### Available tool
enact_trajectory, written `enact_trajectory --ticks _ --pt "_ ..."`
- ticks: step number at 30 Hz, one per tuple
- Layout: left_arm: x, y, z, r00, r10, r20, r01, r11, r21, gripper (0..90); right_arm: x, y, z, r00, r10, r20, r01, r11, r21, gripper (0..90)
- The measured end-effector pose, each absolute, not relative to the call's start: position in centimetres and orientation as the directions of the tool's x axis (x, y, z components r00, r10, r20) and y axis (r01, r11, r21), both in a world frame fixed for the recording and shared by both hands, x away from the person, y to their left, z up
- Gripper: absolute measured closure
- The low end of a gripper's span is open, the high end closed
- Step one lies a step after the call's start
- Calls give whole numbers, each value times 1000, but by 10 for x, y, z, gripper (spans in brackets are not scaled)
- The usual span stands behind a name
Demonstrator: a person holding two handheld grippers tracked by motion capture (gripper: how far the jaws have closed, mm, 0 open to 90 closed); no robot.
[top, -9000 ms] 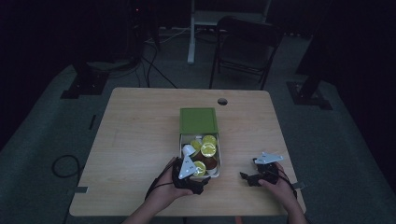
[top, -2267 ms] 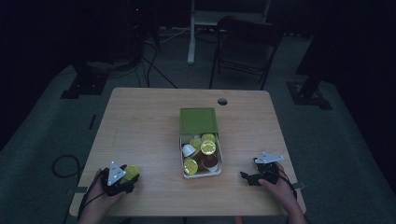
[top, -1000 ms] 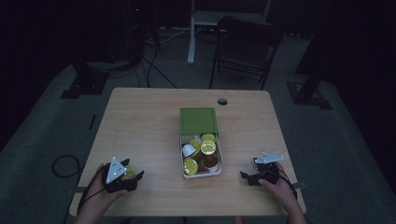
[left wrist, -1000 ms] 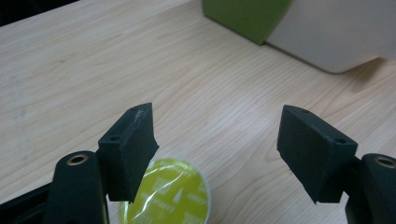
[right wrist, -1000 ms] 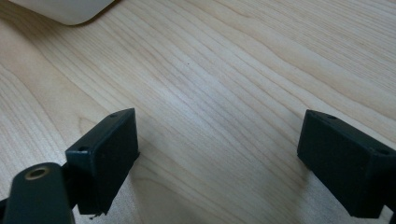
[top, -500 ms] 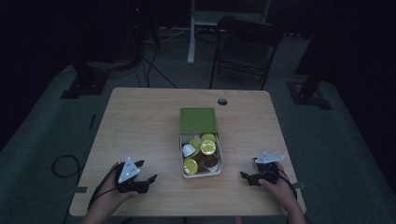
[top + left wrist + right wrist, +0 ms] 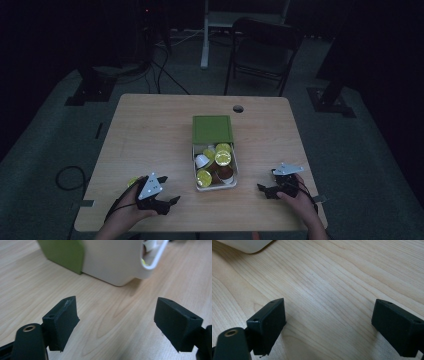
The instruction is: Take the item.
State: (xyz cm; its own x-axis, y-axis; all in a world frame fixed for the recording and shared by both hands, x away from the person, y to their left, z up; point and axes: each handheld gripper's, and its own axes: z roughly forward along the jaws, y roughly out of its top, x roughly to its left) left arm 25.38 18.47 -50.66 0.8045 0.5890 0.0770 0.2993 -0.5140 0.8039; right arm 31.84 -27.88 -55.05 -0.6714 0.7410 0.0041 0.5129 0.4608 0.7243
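Your left gripper [image 7: 169,194], jaws just widened and empty, faces the white box [image 7: 215,167] near the table's [image 7: 150,135] front edge; your right gripper [image 7: 266,188] rests wide open.

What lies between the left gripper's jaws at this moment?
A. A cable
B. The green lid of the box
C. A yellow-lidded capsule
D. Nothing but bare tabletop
D: in the left gripper view the left gripper has its jaws standing apart over bare wooden table, with the white box lying farther ahead, untouched.
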Motion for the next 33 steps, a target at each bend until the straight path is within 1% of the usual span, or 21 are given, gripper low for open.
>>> enact_trajectory --ticks 5,8,14,21,25,30,33 --pt "253 176 -514 834 546 81 284 -550 785 185 318 -279 -550 -672 741 4 513 461 724 116" --pt "253 172 -518 849 524 65 284 -558 779 178 318 -279 -550 -671 741 4 513 460 724 116" --pt "252 165 -527 876 479 58 285 -611 738 154 318 -279 -550 -671 741 5 513 460 724 116" --pt "255 161 -533 875 479 70 290 -635 716 147 318 -279 -550 -671 741 5 513 460 725 116" --pt "256 156 -536 872 487 58 301 -625 720 148 318 -279 -550 -671 741 5 513 460 724 115" --pt "257 151 -539 870 492 45 332 -649 685 150 319 -279 -550 -671 741 5 513 460 724 115" --pt "258 148 -541 876 478 59 307 -648 697 150 319 -279 -550 -671 741 5 514 460 724 115"
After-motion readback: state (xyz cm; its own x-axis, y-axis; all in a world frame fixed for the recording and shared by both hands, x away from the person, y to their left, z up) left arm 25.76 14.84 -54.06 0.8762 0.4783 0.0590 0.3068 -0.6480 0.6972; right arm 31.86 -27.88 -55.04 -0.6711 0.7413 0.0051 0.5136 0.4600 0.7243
